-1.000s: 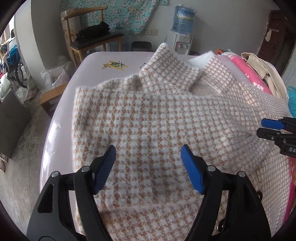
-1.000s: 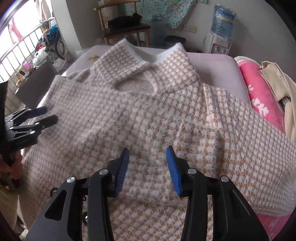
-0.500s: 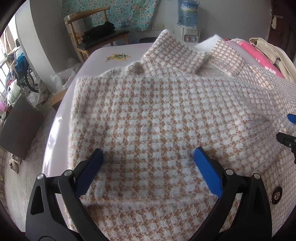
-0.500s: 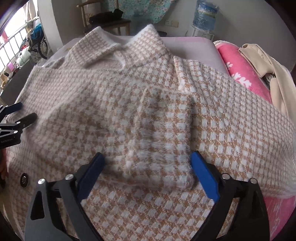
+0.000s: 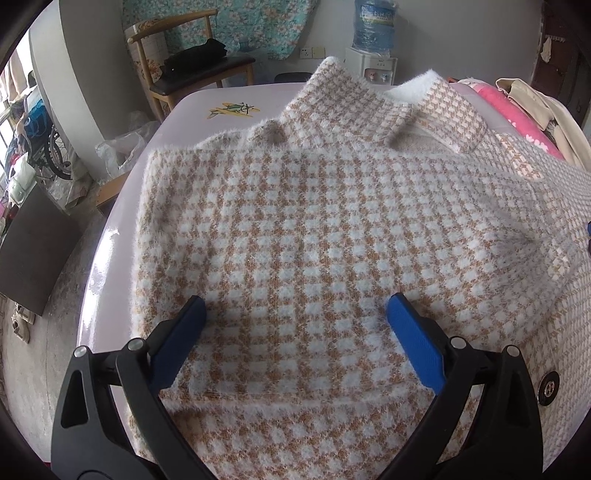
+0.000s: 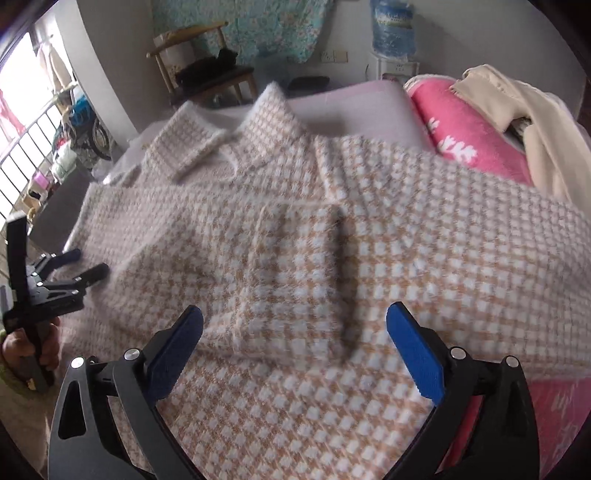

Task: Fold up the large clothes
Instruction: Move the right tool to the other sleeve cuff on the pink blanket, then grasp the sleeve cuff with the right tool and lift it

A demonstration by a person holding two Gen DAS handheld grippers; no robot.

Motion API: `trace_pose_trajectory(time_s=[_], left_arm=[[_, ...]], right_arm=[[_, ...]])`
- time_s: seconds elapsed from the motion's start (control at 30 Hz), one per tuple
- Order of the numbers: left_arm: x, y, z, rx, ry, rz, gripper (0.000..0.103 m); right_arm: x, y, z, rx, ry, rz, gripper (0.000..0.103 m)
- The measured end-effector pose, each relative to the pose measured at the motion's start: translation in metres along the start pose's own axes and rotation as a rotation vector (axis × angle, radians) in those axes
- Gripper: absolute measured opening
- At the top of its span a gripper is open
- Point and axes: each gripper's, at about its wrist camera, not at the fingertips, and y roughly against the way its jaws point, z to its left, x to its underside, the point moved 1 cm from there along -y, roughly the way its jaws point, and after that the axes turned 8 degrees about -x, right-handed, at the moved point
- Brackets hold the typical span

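Note:
A fuzzy orange-and-white houndstooth jacket [image 5: 314,221] lies spread on a pale pink table [image 5: 110,258], collar at the far end. Both sleeves are folded in over its front. The left sleeve covers the body in the left wrist view, and the right sleeve's cuff [image 6: 295,280] lies in the middle. My left gripper [image 5: 295,306] hovers open over the folded sleeve, nothing between its blue pads. It also shows as the left gripper [image 6: 88,262] in a hand at the jacket's left side. My right gripper [image 6: 295,312] stands open above the cuff, holding nothing.
A pink blanket [image 6: 461,147] and a beige garment [image 6: 517,122] lie along the table's right side. A wooden chair [image 5: 192,66] and a water dispenser [image 5: 373,33] stand beyond the far edge. A dark button [image 5: 548,389] shows near the jacket's front opening.
Both grippers' jaws have spread wide. The right gripper has let the sleeve cuff lie and drawn off to the right, almost leaving the left wrist view. The left gripper has hardly moved.

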Motion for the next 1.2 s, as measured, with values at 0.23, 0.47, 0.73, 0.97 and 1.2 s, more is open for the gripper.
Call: trace_pose_trajectory(time_s=[0.23,0.47,0.73,0.97,1.2], left_arm=[[0.0,0.0,0.0,0.007,-0.007,0.007,0.096],[0.0,-0.002,0.002,0.02,-0.01,0.005,0.096],[-0.001,-0.003,0.002,0.021,-0.011,0.011,0.096],[-0.002,-0.003,0.003,0.024,-0.011,-0.001,0.096],[-0.001,-0.002,0.002,0.027,-0.015,-0.006,0.096]], right_arm=[[0.019,0.112,-0.143,0.183,-0.324,-0.164,0.096],[0.089,0.174,-0.294,0.353,-0.784,-0.216,0.076],[0.115,0.163,-0.364,0.267,-1.034,-0.339,0.065],[0.108,0.162,-0.368,0.33,-1.025,-0.36,0.036],[0.071,0.199,-0.322,0.391,-0.809,-0.42,0.018]])
